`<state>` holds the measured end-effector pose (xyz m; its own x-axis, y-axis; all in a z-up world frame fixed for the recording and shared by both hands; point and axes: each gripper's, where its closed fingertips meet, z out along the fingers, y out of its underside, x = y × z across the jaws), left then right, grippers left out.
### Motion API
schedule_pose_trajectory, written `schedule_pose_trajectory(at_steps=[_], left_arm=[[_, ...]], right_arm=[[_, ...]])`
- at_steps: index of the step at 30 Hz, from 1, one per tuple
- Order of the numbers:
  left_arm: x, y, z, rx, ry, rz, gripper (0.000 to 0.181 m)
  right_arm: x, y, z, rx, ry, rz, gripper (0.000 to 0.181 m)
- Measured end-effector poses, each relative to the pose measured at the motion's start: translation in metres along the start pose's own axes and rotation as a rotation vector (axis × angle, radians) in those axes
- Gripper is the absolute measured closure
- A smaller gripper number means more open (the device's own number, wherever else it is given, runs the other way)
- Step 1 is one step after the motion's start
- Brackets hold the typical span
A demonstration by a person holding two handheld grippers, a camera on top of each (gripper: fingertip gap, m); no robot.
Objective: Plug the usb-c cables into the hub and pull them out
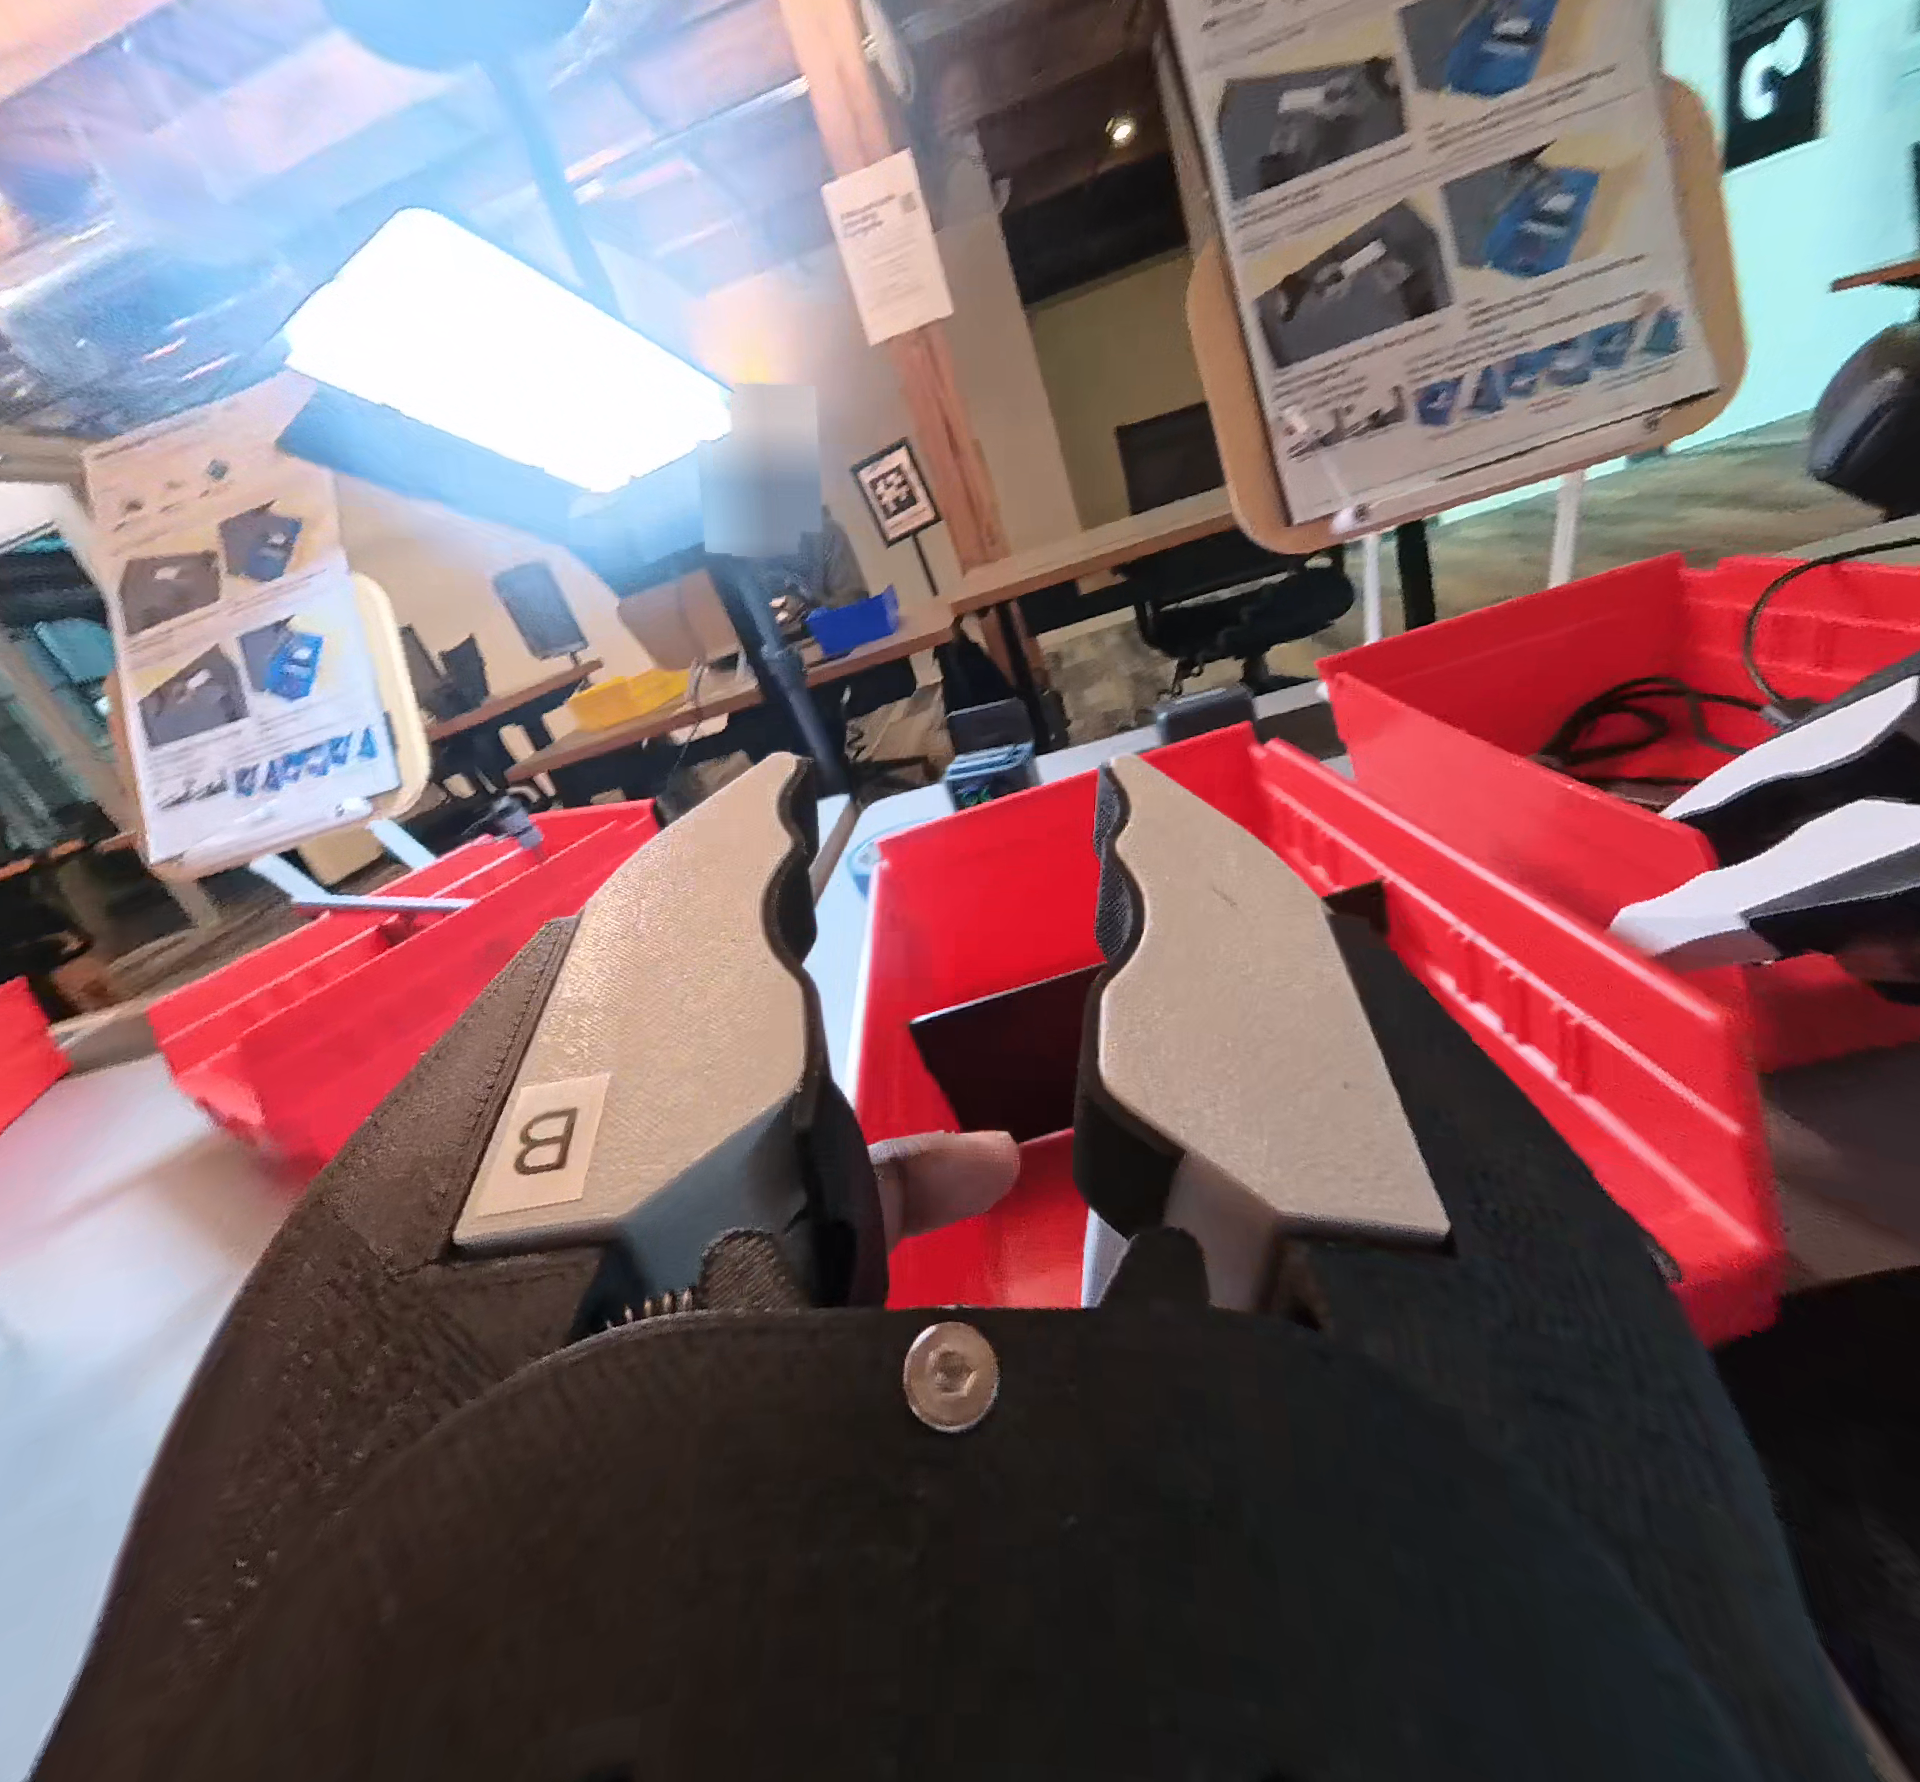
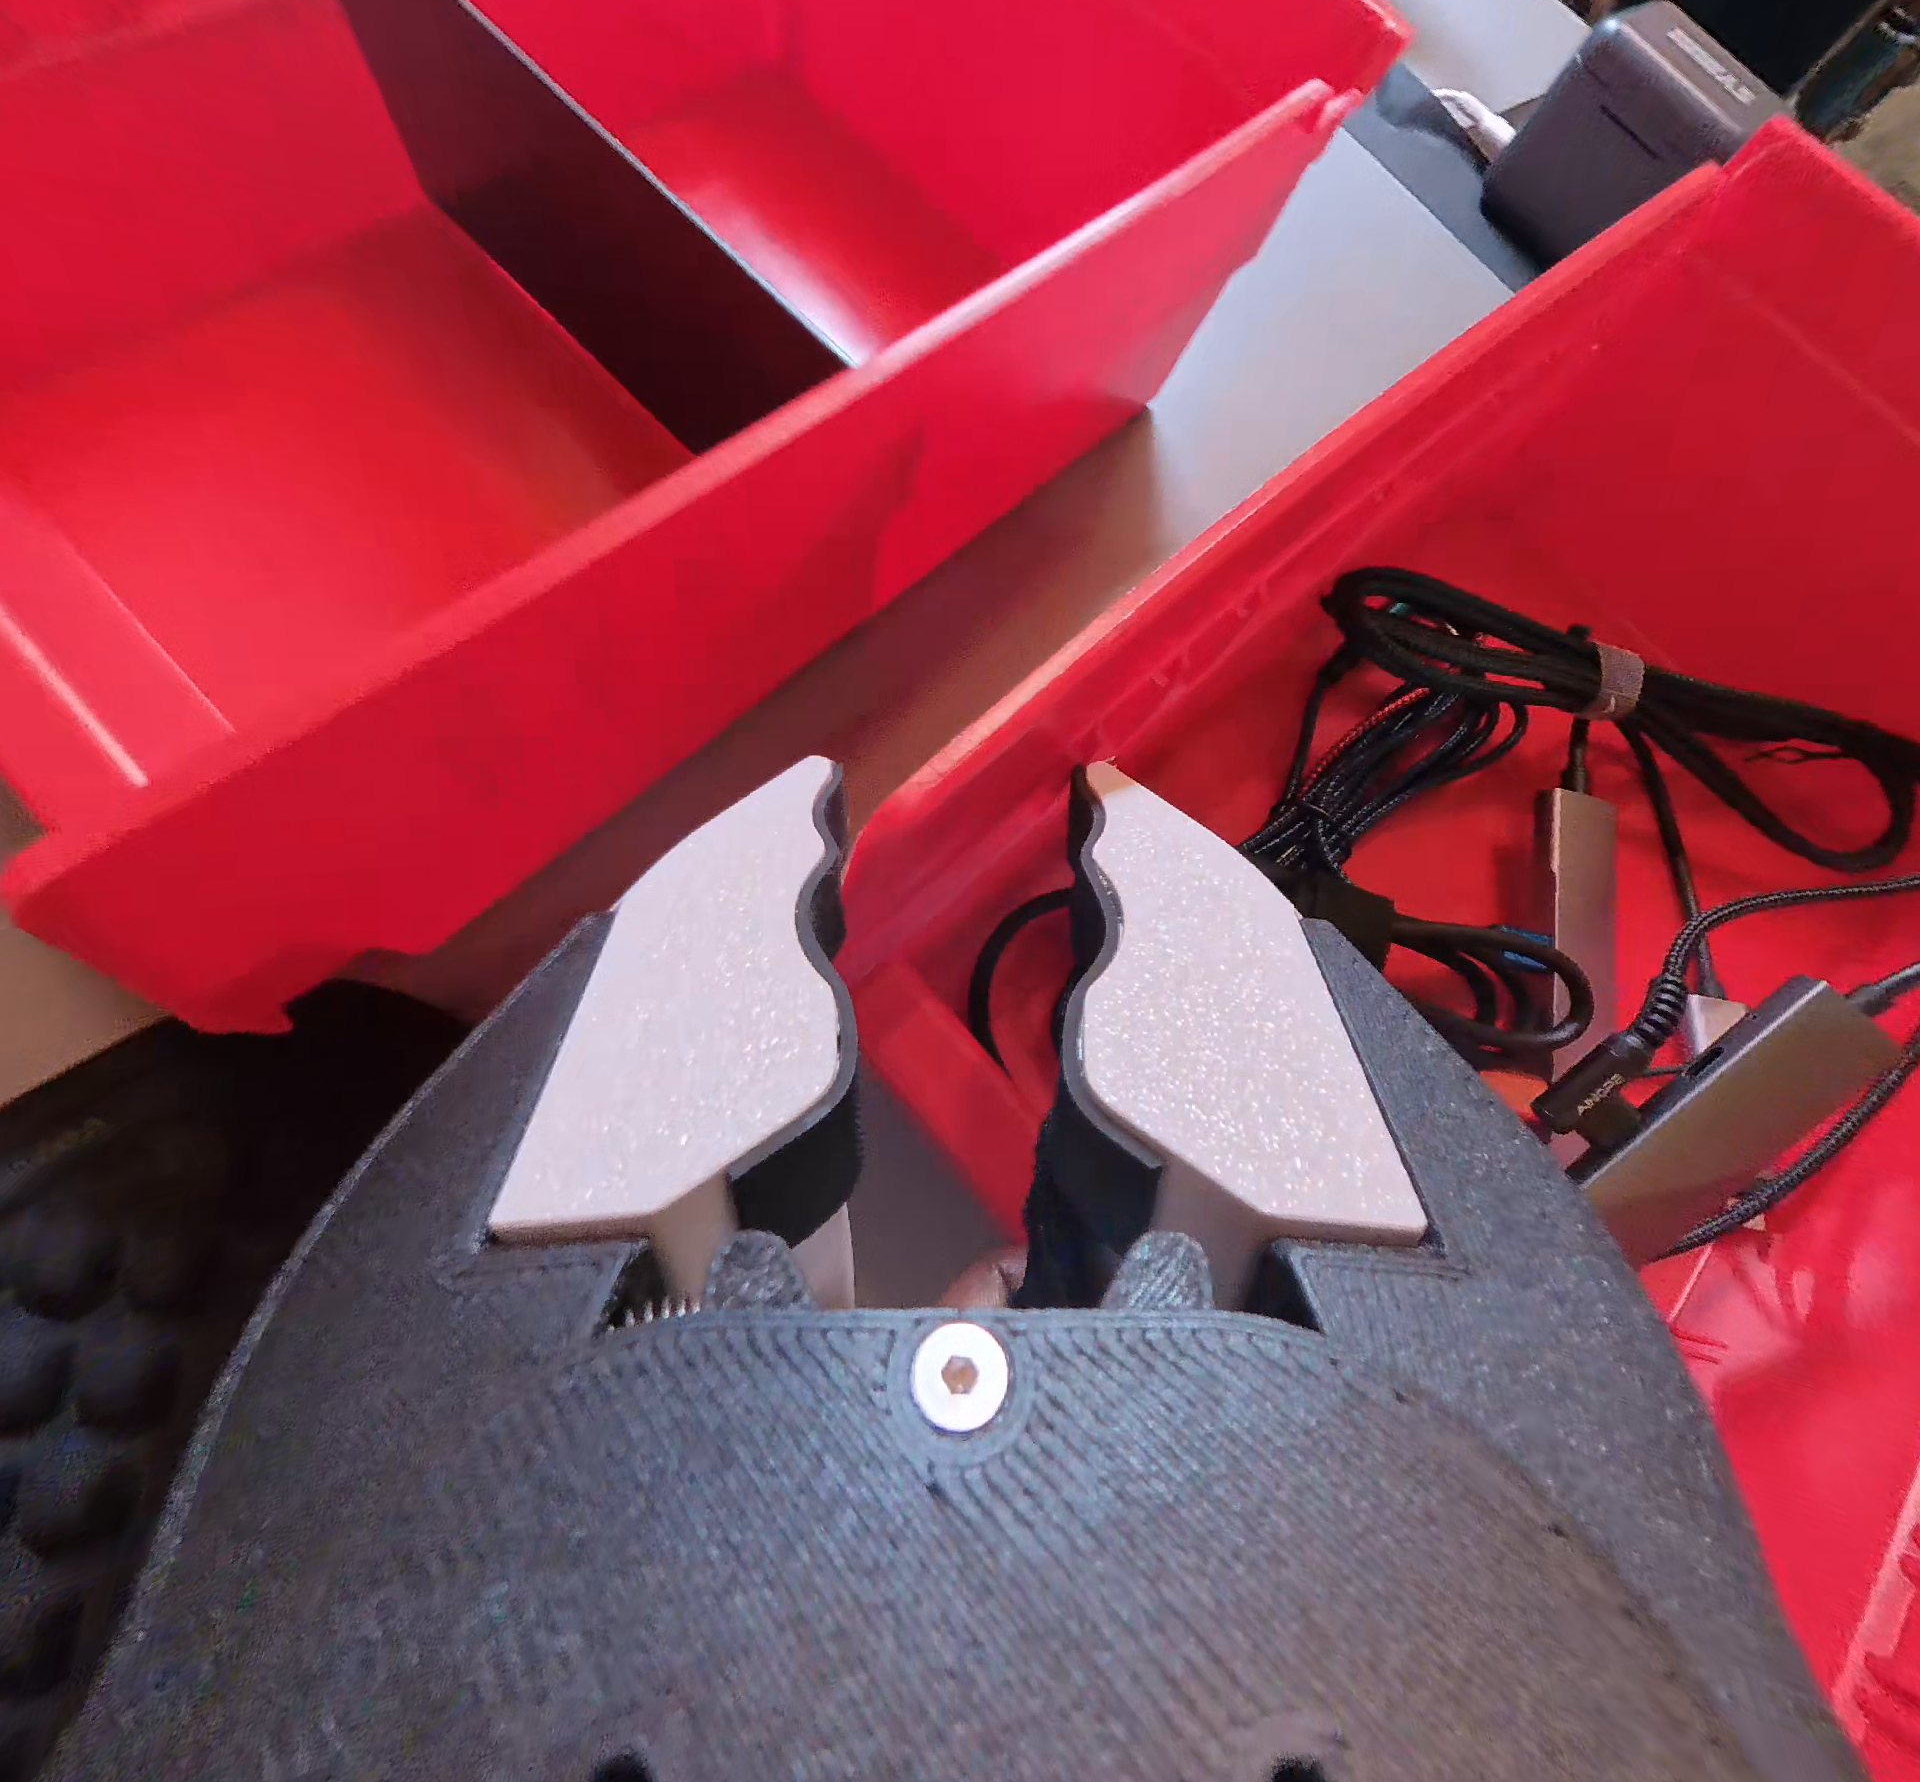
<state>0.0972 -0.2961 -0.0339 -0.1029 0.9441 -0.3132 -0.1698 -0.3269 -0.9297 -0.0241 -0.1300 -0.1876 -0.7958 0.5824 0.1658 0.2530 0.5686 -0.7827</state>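
Observation:
In the right wrist view a grey hub (image 2: 1725, 1098) lies in a red bin (image 2: 1714, 361) at the right, with a black angled plug (image 2: 1590, 1093) at its side. Coiled black cables (image 2: 1558, 683) and a slim grey adapter (image 2: 1581, 891) lie beside it. My right gripper (image 2: 961, 802) is open and empty, its tips over the bin's near-left rim. My left gripper (image 1: 951, 802) is open and empty, raised and pointing over a divided red bin (image 1: 966, 911). The right gripper (image 1: 1766, 859) also shows at the left view's right edge, over the cable bin (image 1: 1538, 693).
A divided red bin (image 2: 727, 527) with a black partition (image 2: 540, 205) sits left of the cable bin. A dark grey box (image 2: 1621, 122) stands on the table behind. More red bins (image 1: 343, 984) lie at the left. A lamp pole (image 1: 790, 693) and an instruction board (image 1: 1444, 194) stand beyond. My hands' fingertips stand some 25 cm from each other.

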Motion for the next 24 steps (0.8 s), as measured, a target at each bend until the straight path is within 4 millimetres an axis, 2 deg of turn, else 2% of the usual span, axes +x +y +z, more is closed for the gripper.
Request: schedule_pose_trajectory(at_steps=[5,11,15,20,24], left_arm=[[-0.022,0.010,-0.007,-0.047,-0.058,0.004,0.130],[-0.033,0.025,-0.009,-0.104,-0.079,0.000,0.130],[-0.037,0.047,-0.008,-0.190,-0.078,-0.018,0.130],[-0.050,0.084,-0.008,-0.307,-0.107,-0.055,0.129],[-0.051,0.106,-0.010,-0.390,-0.090,-0.094,0.127]], right_arm=[[-0.011,-0.013,0.014,-0.009,-0.016,-0.028,0.140],[-0.018,-0.022,0.025,-0.008,-0.034,-0.065,0.140],[-0.021,-0.024,0.027,0.028,-0.081,-0.090,0.140],[-0.022,-0.025,0.027,0.071,-0.137,-0.098,0.141],[-0.019,-0.024,0.017,0.102,-0.150,-0.049,0.141]])
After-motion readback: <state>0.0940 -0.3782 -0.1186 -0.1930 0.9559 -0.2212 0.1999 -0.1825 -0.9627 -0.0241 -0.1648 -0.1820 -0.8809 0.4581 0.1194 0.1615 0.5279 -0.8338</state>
